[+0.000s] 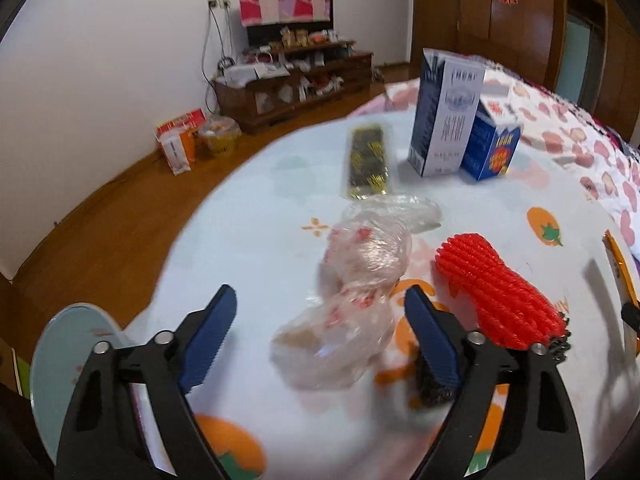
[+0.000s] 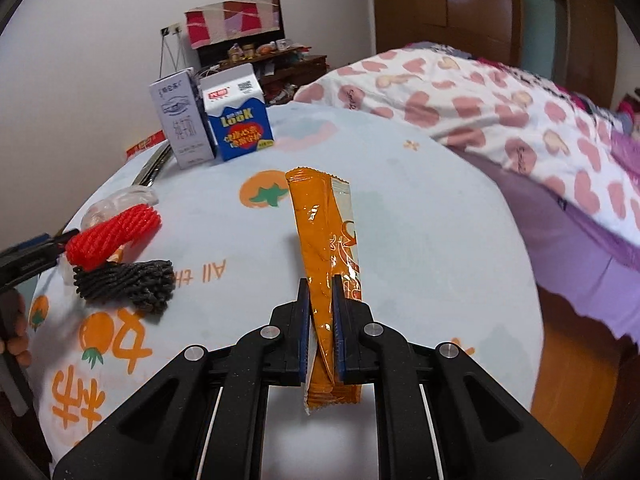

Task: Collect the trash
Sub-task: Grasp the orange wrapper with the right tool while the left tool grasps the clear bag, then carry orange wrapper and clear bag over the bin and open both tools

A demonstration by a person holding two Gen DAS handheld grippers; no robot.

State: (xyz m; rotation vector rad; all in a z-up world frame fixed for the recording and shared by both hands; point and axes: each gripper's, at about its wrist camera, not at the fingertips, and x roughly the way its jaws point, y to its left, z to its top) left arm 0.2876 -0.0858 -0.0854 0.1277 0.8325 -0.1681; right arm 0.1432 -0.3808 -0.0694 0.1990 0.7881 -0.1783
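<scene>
My left gripper is open above the table, its blue fingers on either side of a crumpled clear plastic bag. A red foam net lies just right of it, over a black foam net. A black and gold wrapper lies farther back. My right gripper is shut on an orange snack wrapper, which sticks forward over the table. In the right wrist view the red net and black net lie at the left, with my left gripper's finger beside them.
A round table with a pale fruit-print cloth holds two upright cartons, a tall grey-blue one and a blue one. A bed with a heart-print quilt is to the right. A stool is at lower left. A cluttered wooden cabinet stands by the wall.
</scene>
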